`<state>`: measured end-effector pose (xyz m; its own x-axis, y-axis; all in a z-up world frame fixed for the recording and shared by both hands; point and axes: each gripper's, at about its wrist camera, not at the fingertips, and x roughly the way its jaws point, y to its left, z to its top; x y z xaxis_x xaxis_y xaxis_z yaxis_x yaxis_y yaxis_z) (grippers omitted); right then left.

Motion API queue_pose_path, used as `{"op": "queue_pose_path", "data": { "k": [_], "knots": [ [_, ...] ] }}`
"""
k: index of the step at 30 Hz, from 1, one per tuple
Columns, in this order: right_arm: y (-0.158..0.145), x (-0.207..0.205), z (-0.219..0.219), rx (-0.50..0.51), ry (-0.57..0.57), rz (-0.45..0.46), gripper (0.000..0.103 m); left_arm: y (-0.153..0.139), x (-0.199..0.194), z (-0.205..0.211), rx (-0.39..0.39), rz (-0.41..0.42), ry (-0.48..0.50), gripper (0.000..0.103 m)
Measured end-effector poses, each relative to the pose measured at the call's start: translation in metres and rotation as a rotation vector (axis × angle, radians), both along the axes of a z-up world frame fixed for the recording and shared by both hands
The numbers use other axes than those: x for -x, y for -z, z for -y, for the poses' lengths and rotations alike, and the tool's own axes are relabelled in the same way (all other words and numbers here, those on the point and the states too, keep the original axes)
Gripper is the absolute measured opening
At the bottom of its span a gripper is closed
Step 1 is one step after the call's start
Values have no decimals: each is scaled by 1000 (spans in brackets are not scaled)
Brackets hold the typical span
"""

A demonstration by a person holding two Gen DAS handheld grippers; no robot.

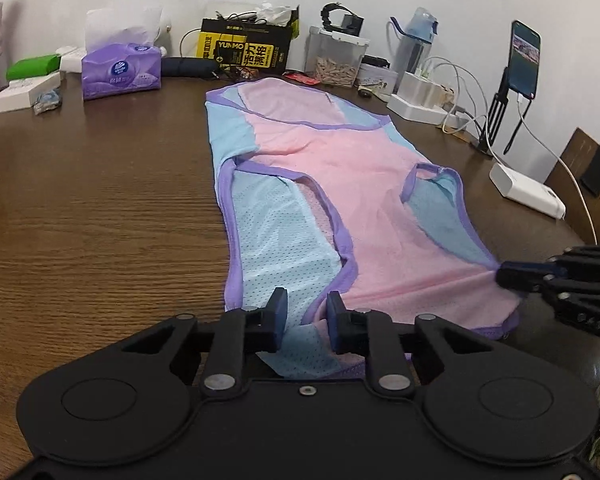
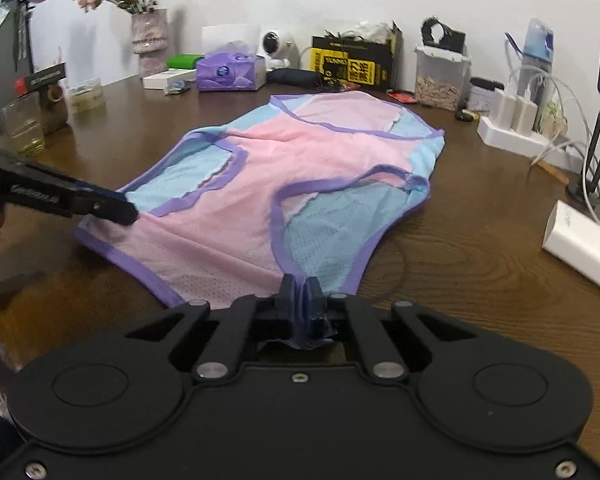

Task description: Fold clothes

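1. Here, a pink, blue and purple-trimmed vest lies flat along a brown wooden table, its near hem closest to both cameras.
2. The left gripper hovers over the near blue panel, jaws apart with cloth showing between them.
3. The right gripper has its jaws clamped on a bunched fold of the vest's near edge.
4. Behind, a purple tissue pack, a yellow-and-black box and a phone on a stand line the wall.
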<state>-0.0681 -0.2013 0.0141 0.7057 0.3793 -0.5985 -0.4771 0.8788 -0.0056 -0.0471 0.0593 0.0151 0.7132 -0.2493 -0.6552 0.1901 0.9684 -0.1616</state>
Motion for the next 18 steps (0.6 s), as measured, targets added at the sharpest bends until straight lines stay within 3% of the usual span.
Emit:
{"op": "queue_pose_path", "data": {
  "k": [2,4,6,7,9,10,14,18],
  "knots": [
    [1,5,1,19,-11,-26,8,1,2,-4,-1,0,14,21],
    [4,8,1,37,-21,-35,17,0,3,-3,3,-4,21,22],
    [0,8,1,64,-7,-23,36,-3,4,-9,38,-32,34,22],
    [-4,8,2,75,-4,2,38,-5,4,-14,66,-50,41,22],
    [-13,0,1,50,-6,36,56,-15,1,-17,111,-36,46,23],
    [-18,-7,0,31,-13,46,60,-18,-3,-16,112,-25,50,23],
    [-27,-58,-19,-42,-28,50,62,-24,-30,-4,66,2,65,23],
    [-14,-110,-37,-67,-32,-40,59,-24,-52,10,18,21,73,23]
  ]
}}
